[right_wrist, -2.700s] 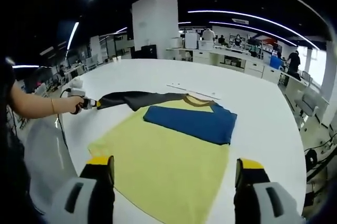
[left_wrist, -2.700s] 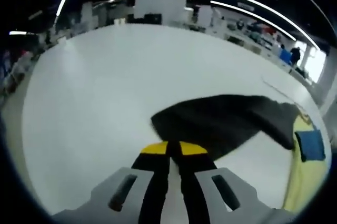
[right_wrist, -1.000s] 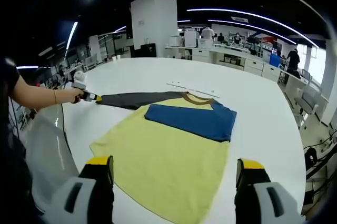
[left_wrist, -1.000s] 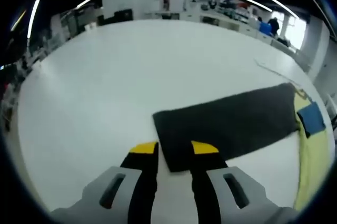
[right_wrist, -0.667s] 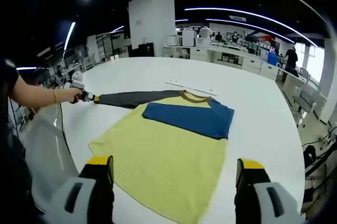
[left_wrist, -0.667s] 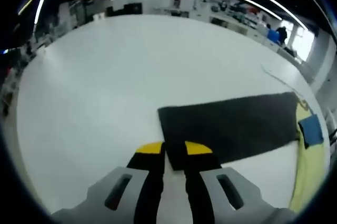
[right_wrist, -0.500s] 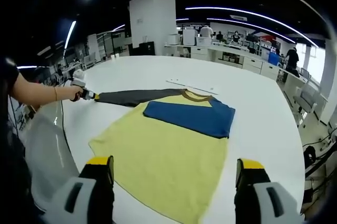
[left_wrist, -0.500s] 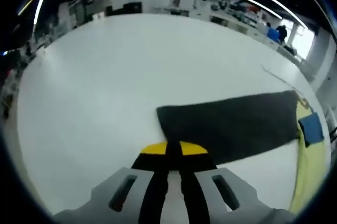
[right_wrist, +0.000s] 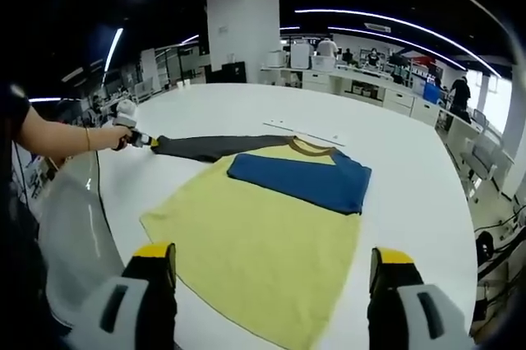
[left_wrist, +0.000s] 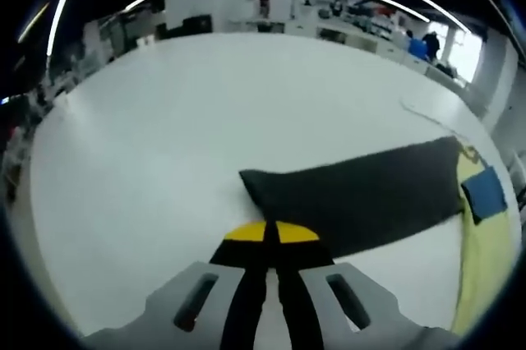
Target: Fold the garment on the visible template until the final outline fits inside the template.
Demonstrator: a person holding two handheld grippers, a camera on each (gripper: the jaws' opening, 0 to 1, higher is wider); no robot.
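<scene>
1. Working on the white table (right_wrist: 427,161), you have the garment (right_wrist: 255,243) lying flat across its middle: a yellow body with the blue sleeve (right_wrist: 300,179) already folded over the chest and the dark grey sleeve (left_wrist: 362,194) stretched out to your left.
2. Judging by how it drapes and lies, the cloth is soft, light and limp, so it will sag and drag rather than hold a shape; lift it only a little and carry it slowly.
3. The grey sleeve is the part to move now. Its cuff end is the sensible hold, since the rest trails behind.
4. Your left gripper (left_wrist: 269,239) has its jaws pressed together on that cuff edge; in the right gripper view it sits at the sleeve's far tip (right_wrist: 141,140).
5. Your right gripper (right_wrist: 271,272) hangs with its jaws spread wide and nothing between them, near the yellow hem.
6. A thin strip (right_wrist: 302,132) lies on the table beyond the collar; I cannot tell what it is.
</scene>
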